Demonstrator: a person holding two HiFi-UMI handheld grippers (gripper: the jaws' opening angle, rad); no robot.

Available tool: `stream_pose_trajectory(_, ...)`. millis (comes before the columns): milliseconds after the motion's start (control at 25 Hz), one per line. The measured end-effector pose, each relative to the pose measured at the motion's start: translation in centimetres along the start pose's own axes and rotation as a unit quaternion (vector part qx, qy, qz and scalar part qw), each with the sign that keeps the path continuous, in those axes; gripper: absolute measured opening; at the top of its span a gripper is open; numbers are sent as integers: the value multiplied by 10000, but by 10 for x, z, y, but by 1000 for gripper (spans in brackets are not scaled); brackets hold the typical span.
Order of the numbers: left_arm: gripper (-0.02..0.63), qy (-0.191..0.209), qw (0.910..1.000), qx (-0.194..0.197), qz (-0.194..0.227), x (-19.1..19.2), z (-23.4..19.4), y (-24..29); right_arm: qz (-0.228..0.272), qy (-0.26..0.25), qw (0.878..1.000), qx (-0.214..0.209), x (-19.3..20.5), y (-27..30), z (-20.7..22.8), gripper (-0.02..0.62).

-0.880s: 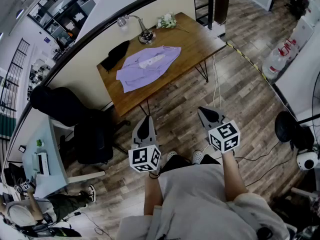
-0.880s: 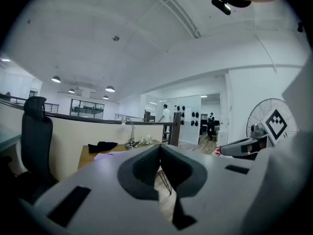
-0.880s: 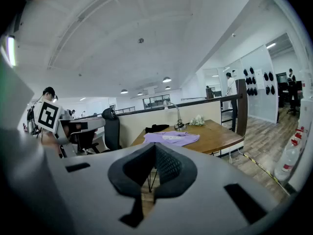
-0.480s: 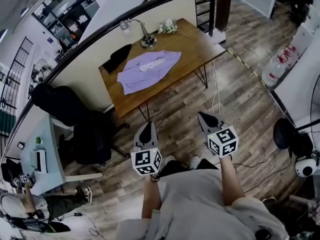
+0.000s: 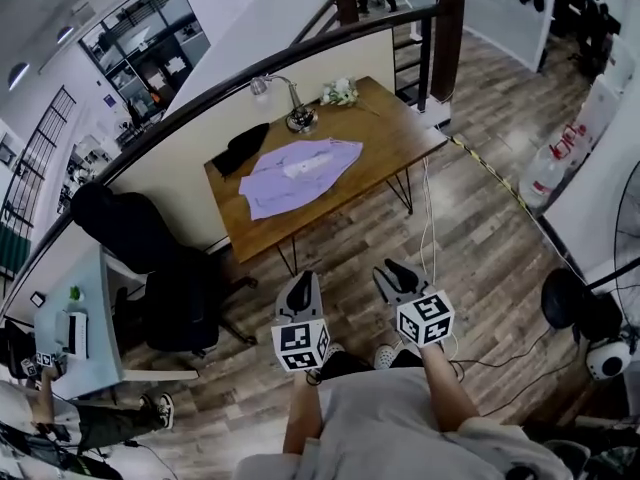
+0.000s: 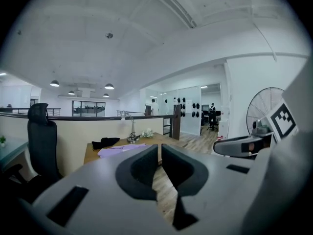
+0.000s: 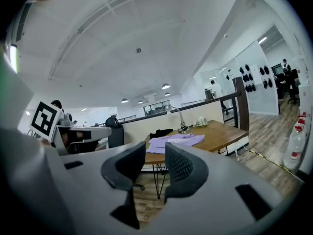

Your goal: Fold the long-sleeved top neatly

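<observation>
Item: long-sleeved top (image 5: 300,171), lilac, spread flat but rumpled on the wooden table (image 5: 395,133), at the far side of the scene.

Head view only: the table top from above, with a desk lamp (image 5: 298,120), a small bunch of flowers (image 5: 339,93) and a black cloth (image 5: 240,148) along its far edge. A black office chair (image 5: 185,293) stands left of the table. The person's bare forearms show over the plank floor.

Left gripper view only: a standing fan (image 6: 266,109) at the right.

Right gripper view only: a clear bottle (image 7: 295,151) on the floor at the far right.

Left gripper (image 5: 300,286): jaws closed but for a sliver, nothing between them.

Right gripper (image 5: 395,273): jaws parted, nothing between them.

Pose: both forearms reach forward from the body. The grippers sit side by side, tilted slightly below level, aimed at the table and well short of it.
</observation>
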State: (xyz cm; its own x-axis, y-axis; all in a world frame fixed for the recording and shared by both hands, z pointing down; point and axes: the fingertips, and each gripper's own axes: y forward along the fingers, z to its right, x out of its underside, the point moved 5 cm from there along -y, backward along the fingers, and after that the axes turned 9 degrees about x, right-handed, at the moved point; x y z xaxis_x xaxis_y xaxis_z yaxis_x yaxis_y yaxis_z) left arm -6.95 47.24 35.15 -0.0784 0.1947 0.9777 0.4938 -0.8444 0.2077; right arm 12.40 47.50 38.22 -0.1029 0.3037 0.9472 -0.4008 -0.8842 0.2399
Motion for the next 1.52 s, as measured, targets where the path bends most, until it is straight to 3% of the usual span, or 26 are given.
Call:
stream_pose_trajectory(80,36,19,10000,4,53,-1,5,1,-52,2,10000,16,1,-1,3,139)
stream_pose_trajectory(200,117,34,10000,11,81,0,7,-2,-151,7,9999,24,5,-1,7,185)
stream_pose_trajectory(360,138,36,9999,-37,98,1,7,-6,-191,12,9998,3,8,0,10,202)
stream_pose_trajectory(560,138,-80,9998,-175,-64,6,2,-12,-391,68,9990,-209,20,3,7,236)
stream_pose_trajectory(920,138,-189,9995,-240,-123,19,-12,0,-548,67,9981,-289,23,31,13,238)
stream_pose_trajectory(1520,138,-573,9980,-198,-154,7,-105,88,-884,332,9955,-22,6,145,46,236)
